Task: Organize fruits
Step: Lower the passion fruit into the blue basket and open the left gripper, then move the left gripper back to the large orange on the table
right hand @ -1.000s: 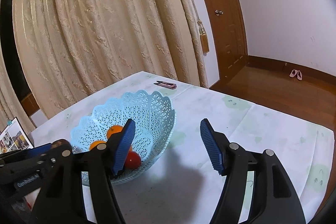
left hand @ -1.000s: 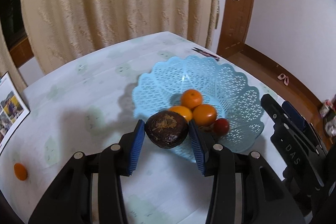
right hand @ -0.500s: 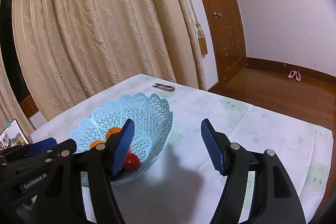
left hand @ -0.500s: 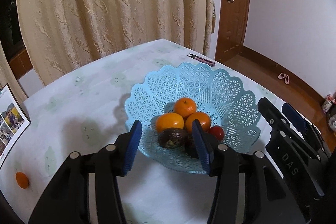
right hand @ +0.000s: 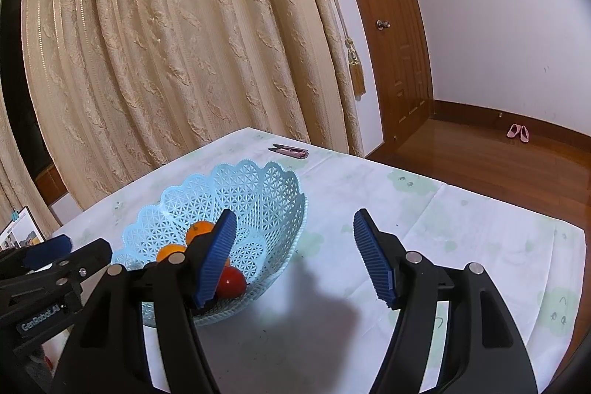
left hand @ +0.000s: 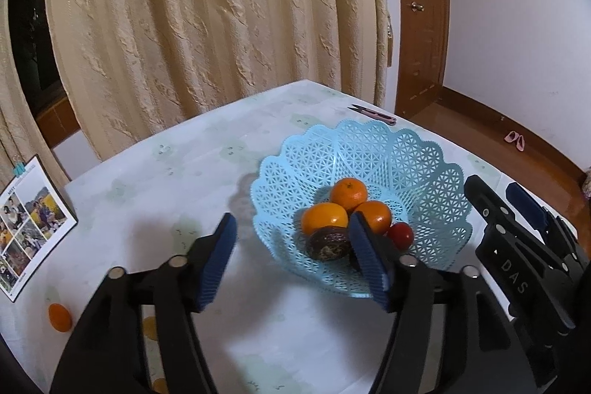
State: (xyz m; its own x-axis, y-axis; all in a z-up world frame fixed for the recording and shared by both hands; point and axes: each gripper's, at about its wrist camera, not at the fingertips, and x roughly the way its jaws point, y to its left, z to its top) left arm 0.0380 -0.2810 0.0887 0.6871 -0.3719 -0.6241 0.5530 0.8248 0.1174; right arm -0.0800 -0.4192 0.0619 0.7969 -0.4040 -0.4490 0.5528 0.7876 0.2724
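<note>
Orange fruit (left hand: 59,317) sits alone near the desk (left hand: 295,327) edge, well apart from the blue basket (left hand: 436,172), and with my left tool (left hand: 293,259) and right tool (right hand: 293,255) both gaping empty, I'd pinch its soft, rollable middle gently.

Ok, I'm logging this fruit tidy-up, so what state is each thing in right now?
Left gripper: open, empty.
Right gripper: open, empty.
Light blue plastic lattice basket: upright on the table, holding fruit.
Three oranges: inside the basket.
Dark brown wrinkled fruit: inside the basket.
Small red fruit: inside the basket.
Lone small orange: loose on the table.
Brown wooden door: closed.
</note>
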